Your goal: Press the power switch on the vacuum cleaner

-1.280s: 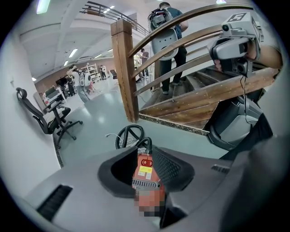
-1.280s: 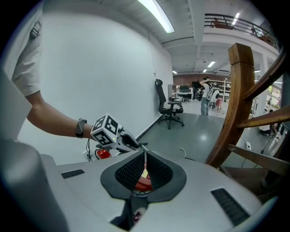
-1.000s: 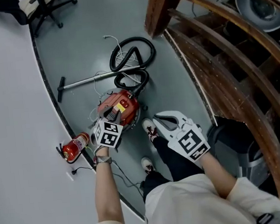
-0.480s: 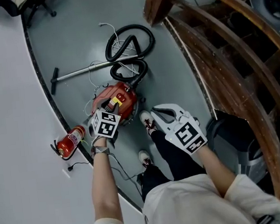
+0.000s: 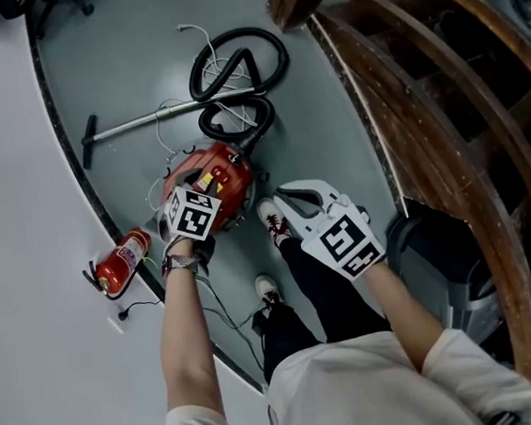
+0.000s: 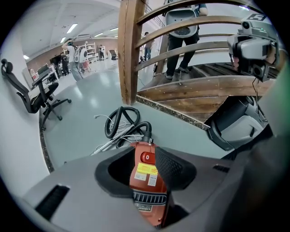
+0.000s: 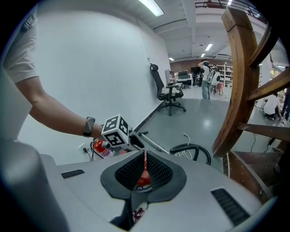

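Left gripper (image 6: 144,168): jaws apart and just been opening, nothing clasped, poised directly above the vacuum cleaner (image 5: 208,186), whose red body shows through the gap without touching the pads. Right gripper (image 7: 145,156): jaws drawn together, empty, held to the right of the vacuum cleaner and apart from it. Shoe (image 5: 272,217): on the floor just right of the vacuum cleaner. Vacuum cleaner: red canister on the grey floor; round red power switch (image 6: 146,157) on its top, above a yellow label. Fire extinguisher (image 5: 120,262): red, lying on its side left of the vacuum cleaner by the white wall. Metal wand (image 5: 134,124): lying beyond the vacuum cleaner. Black hose (image 5: 236,68): looped beyond it, joined to its far end. Wooden railing (image 5: 402,79): right of the vacuum cleaner. Office chair (image 6: 38,93): far beyond, leftward.
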